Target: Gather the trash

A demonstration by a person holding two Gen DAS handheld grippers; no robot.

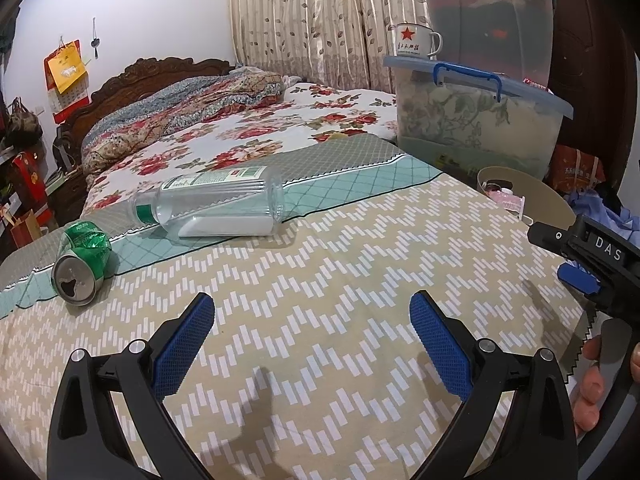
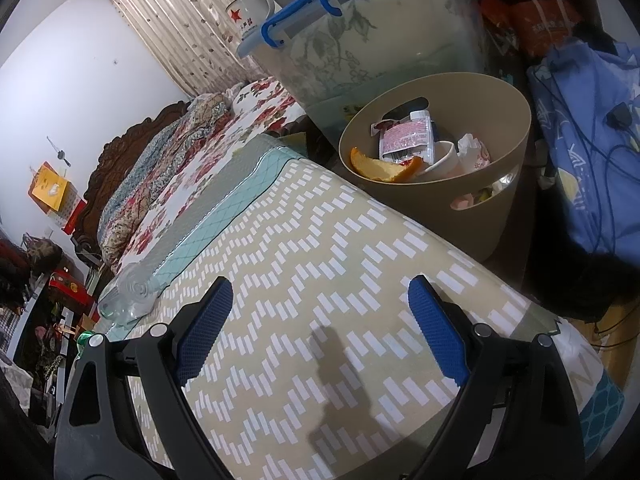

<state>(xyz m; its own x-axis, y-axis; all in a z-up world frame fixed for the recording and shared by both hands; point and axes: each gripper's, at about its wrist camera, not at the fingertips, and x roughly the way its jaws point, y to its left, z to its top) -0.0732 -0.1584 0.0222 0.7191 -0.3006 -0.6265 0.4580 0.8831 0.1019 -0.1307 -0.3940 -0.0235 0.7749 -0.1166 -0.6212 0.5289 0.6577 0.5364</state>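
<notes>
Lying on the patterned table cover [image 1: 320, 280], two pieces of trash wait to be gathered: a crushed green can [image 1: 82, 268] at the far left, its open silver top facing the camera, and just to its right a clear plastic bottle [image 1: 218, 208] on its side, green cap pointing left toward the can. The two are near each other but apart. The tan trash bin [image 2: 440, 196] stands off the far right edge of the table and already holds orange peel [image 2: 384, 168], a pink-printed wrapper [image 2: 406, 140], a white cup and crumpled paper.

Judging by this, the collecting is partway along, with the can and bottle remaining. The left gripper [image 1: 312, 336] hovers over the near part of the table with its jaws spread wide and nothing between them; the right gripper [image 2: 320, 320] is likewise released and empty, aimed toward the bin. The next move probably calls for the left gripper to reach far and left, straddle the bottle or the can, and close. The bottle may roll, and the dented can offers uneven faces.

Readable writing is scarce: "DAS" shows on the right gripper's body in the left view. The bottle's green and white label is too small to read. A white enamel mug [image 1: 414, 42] on the lidded storage box [image 1: 476, 120] bears a red star and red characters that I cannot make out.
</notes>
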